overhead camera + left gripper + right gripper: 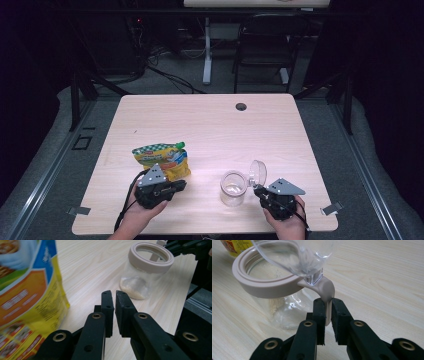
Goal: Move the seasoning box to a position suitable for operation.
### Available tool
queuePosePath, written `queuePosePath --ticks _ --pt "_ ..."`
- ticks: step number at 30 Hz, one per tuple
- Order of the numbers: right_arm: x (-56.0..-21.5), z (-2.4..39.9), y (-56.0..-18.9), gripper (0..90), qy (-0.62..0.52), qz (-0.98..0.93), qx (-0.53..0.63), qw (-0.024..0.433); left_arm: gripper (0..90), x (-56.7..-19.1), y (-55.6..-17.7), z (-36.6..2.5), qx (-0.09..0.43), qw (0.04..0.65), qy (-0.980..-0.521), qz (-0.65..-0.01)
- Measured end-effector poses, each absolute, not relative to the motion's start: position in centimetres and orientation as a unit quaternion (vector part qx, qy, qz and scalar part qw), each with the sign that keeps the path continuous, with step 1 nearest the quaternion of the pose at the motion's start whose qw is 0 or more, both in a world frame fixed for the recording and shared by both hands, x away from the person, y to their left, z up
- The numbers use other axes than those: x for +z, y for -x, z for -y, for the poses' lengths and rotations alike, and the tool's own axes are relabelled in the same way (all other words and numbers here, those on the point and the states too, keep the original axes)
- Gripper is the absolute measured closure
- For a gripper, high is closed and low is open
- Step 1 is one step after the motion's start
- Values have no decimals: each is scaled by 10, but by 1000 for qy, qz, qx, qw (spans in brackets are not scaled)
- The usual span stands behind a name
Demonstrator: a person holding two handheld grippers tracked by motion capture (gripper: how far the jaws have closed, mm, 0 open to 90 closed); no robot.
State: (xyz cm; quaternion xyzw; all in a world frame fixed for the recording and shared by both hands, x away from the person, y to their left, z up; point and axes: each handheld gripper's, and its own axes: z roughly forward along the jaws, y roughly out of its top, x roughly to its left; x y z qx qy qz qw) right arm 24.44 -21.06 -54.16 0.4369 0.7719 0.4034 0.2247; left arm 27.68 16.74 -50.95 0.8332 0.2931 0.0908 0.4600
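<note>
The right gripper (327,305) is clamped on the beige tab (327,293) that hangs from the jar's ring, its two pads pressing the tab's lower end from either side. The tab curves up into the beige ring (265,281) around the mouth of the jar (233,188), and the clear domed lid (258,173) stands tipped open above the tab, on the jar's right side in the high view. The jar stands upright on the table (210,125), near the front edge and right of centre, with a little pale powder (133,287) at its bottom.

The left gripper (114,296) has its jaws nearly together with only a thin slit between them, and nothing is in that slit. It hovers low over the bare wood, pointing towards the jar. Just to its left in its own view lies the yellow pouch (162,161), flat on the table with its green cap (180,145) pointing away to the right. Pouch and jar are well apart.
</note>
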Motion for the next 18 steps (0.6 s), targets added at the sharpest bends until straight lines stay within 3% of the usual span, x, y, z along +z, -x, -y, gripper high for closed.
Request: queuePosePath --ticks 18 --pt "-543 213 -260 837 -446 -763 415 217 809 -520 -271 -195 103 461 -816 -334"
